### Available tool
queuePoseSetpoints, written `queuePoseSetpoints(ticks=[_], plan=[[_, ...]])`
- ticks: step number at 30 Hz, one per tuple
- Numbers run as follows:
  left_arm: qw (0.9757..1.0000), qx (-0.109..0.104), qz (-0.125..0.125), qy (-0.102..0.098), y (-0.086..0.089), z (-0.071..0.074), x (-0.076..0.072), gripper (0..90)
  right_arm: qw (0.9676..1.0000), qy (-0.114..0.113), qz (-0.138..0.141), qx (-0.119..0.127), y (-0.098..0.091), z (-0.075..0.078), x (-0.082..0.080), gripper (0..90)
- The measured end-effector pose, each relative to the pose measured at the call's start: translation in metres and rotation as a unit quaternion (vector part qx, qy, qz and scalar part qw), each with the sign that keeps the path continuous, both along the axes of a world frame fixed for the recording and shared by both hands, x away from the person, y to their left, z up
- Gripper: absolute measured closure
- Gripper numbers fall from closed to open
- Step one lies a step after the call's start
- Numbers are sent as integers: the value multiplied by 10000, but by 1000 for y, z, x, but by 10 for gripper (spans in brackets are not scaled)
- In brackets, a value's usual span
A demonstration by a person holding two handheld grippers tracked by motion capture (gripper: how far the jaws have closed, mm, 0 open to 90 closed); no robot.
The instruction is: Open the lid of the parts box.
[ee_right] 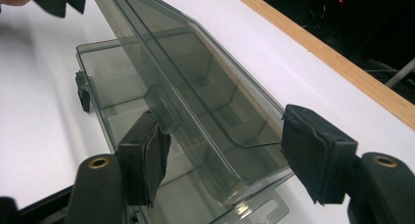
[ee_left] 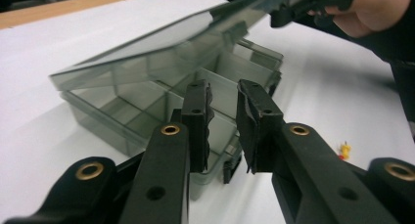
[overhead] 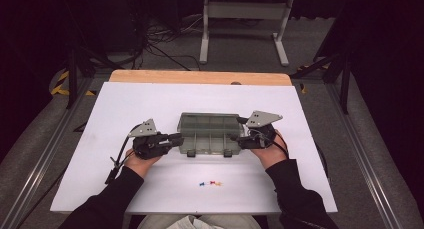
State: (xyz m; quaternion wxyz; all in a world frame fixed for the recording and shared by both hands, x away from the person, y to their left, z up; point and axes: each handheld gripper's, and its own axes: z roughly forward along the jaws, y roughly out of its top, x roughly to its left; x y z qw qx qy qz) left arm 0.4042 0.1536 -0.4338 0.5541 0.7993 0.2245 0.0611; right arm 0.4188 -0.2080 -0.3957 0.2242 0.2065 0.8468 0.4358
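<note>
Smoky compartment box mid-bench, lid part-raised, not fully back. Left claw slightly apart at box's front corner, gripping nothing. Right claw wide apart, straddling lid edge, not clamped. Compartments look empty; pushpins loose near front edge, likely not yet loaded.

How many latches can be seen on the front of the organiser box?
2: left latch and right latch on the box's near edge, facing the person.

White table with a wood strip along the far edge. Smoky compartment box sits mid-table. A few coloured pushpins lie toward the near edge.
</note>
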Motion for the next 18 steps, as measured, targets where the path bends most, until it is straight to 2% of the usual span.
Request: queuePoseSetpoints(ticks=[3, 5, 6, 8, 13, 18], plan=[[9997, 185, -150, 63, -7, -4, 0, 731, 10000, 17, 1, 30, 0, 1, 0, 353], [9995, 235, -184, 123, -9, -6, 0, 727, 10000, 21, 0, 45, 0, 1, 0, 354], [9990, 355, -223, 169, -11, -9, 1, 723, 10000, 30, 4, 51, 0, 1, 0, 354], [9987, 381, -251, 211, -12, -10, 2, 720, 10000, 27, 2, 51, -1, 1, 0, 355], [9979, 508, -256, 324, -13, -14, 3, 711, 9998, 79, 11, 165, -2, 4, 1, 369], [9971, 615, -157, 420, -13, -17, 6, 705, 9997, 83, 40, 234, -2, 8, 2, 397]])
